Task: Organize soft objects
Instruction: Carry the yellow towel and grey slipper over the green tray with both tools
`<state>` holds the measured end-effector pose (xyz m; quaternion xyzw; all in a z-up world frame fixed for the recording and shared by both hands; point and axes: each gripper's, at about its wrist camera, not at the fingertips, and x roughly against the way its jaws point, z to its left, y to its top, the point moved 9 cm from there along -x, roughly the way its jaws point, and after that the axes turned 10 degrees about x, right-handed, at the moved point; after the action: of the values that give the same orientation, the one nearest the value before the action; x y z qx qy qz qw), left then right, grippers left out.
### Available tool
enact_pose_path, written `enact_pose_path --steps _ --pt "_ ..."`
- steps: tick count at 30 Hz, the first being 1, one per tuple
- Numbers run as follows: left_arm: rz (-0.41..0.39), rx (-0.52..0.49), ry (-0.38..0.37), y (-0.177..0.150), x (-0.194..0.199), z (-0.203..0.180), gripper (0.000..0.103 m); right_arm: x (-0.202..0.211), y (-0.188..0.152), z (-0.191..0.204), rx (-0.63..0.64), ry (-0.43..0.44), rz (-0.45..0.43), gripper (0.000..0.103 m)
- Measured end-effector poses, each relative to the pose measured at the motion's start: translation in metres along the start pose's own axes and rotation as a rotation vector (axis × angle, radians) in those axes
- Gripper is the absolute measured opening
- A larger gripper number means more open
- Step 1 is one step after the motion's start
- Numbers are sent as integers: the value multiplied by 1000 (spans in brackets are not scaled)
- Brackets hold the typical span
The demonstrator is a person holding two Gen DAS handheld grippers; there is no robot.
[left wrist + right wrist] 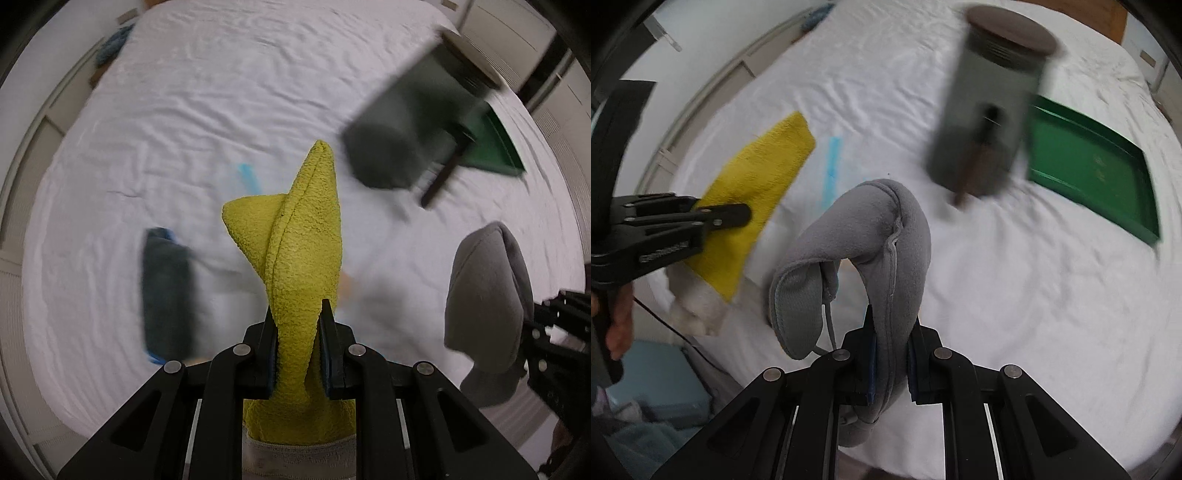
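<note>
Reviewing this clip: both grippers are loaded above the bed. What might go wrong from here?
1. The right gripper pinches only a narrow part of the grey neck pillow; the free end hangs loose and may slip or swing.
2. The left gripper holds the yellow cloth by a bunched fold, so it may land crumpled.
3. The views are motion-blurred, and the grey cylinder beside the green tray could get knocked.

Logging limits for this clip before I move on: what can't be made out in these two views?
- Dark object on the bed, left wrist view: motion blur hides what it is.
- Grey cylindrical container, both views: blurred, so whether it stands or lies is unclear.
- Green tray: contents unreadable through blur; partly covered by the container in the left wrist view.
- Yellow fleece item, in the left tool: lower end cut off behind the tool.
</note>
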<state>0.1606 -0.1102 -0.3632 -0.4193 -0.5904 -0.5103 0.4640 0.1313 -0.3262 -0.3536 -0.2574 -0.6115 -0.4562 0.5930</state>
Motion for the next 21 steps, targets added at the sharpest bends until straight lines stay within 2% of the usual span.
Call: enact_pose_path --steps 6,10,16,21 --pt "51 -95 -75 -28 -3 -93 15 45 -60 -85 -52 -96 65 12" --pt "65 -156 -126 -37 -3 -151 15 72 -83 -139 -94 -168 70 12" --pt "35 -222 -171 -22 -3 -222 15 106 -90 -190 -151 -238 26 12" --pt "8 -249 -197 -4 3 -259 15 121 -80 -234 -168 -270 -35 12"
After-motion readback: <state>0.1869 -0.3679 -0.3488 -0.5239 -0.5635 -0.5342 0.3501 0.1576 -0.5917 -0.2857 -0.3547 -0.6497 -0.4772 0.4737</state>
